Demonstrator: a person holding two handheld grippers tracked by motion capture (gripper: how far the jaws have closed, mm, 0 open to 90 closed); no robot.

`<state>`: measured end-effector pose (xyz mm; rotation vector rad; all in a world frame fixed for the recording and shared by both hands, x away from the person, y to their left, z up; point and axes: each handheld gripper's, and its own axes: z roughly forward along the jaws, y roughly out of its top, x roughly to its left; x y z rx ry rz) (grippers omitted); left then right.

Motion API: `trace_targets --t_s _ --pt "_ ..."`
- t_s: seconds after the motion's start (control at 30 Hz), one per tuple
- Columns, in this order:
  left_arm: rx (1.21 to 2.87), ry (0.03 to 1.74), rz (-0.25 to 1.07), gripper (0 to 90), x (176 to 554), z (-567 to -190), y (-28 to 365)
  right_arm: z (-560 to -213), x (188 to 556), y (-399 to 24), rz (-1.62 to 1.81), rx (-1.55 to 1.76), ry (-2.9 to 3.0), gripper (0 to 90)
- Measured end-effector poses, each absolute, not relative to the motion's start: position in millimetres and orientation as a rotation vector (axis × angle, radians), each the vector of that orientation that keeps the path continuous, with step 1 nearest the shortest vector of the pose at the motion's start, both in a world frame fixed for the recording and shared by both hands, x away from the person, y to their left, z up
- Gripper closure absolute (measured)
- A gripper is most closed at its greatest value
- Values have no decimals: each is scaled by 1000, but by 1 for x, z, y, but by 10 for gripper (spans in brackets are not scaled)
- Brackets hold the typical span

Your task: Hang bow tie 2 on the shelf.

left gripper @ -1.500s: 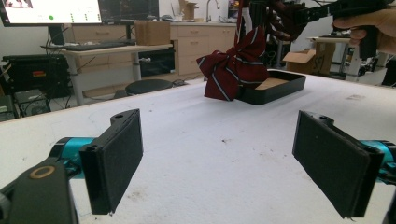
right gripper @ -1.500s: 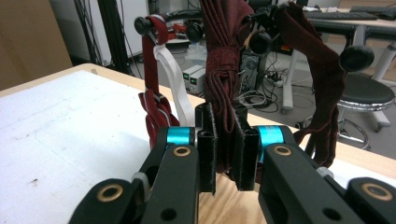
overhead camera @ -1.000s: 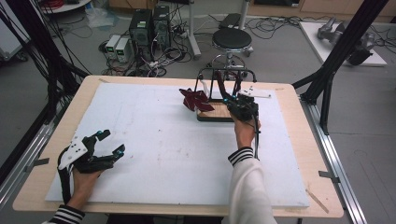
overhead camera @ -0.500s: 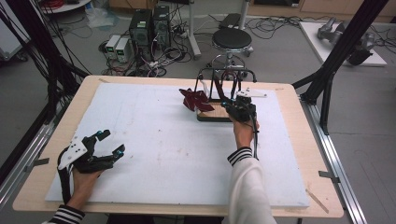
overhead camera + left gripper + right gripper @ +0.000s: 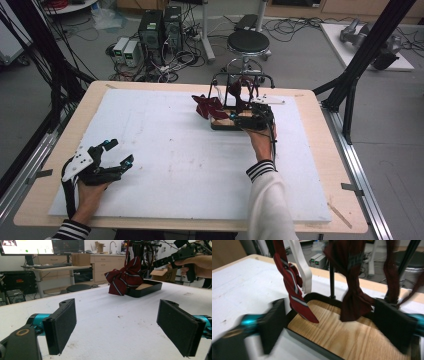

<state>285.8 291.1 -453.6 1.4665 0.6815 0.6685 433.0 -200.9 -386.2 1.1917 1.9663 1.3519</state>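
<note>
Jaws of right gripper (image 5: 248,120) straddle tray (image 5: 324,312) edge.

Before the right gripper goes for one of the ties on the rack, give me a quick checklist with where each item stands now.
1. Right gripper open: ok, jaws wide apart.
2. Right gripper empty: ok, nothing between the jaws.
3. Striped tie ahead of the jaws: ok, hanging over the wooden tray, toward the left jaw.
4. Jaws level with the tie: cannot tell, the view is blurred.
5. Left gripper out of the way: ok, open at the near left of the table.
6. Rack upright: ok.
</note>
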Motion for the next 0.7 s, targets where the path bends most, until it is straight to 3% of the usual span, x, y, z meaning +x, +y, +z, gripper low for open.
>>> trace_targets --t_s 0.4,0.7 --pt "1472 681 669 165 286 -453 291 -363 380 -218 1484 1019 1940 98" --pt "1470 676 672 165 285 -454 291 -384 312 -247 1528 988 1798 98"
